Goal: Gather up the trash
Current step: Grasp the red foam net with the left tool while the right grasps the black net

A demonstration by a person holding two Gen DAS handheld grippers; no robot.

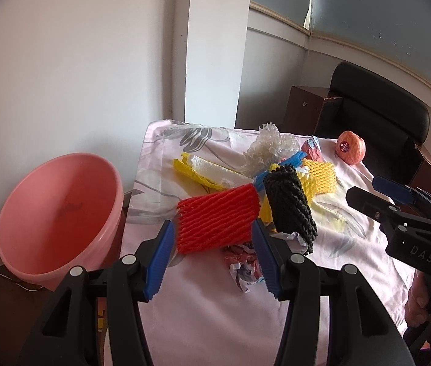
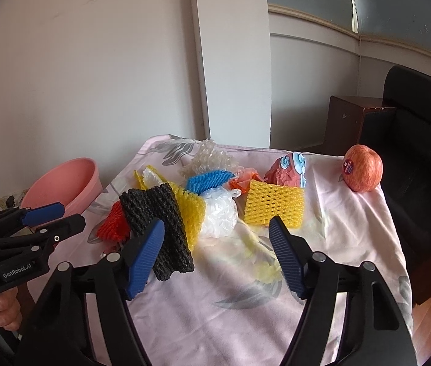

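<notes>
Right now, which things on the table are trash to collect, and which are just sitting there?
Trash job: red foam net, black foam net, yellow foam net, blue foam net, crumpled plastic bag, pink bin.

Lying about: apple, black chair.

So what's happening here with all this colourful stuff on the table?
A person holds a pair of tongs in each hand and is clearing trash off a table with a pink floral cloth. The left tongs are open around a red foam fruit net. The right tongs are open beside a black foam net. A pink basin waits beside the table, and an apple sits at the far corner.
</notes>
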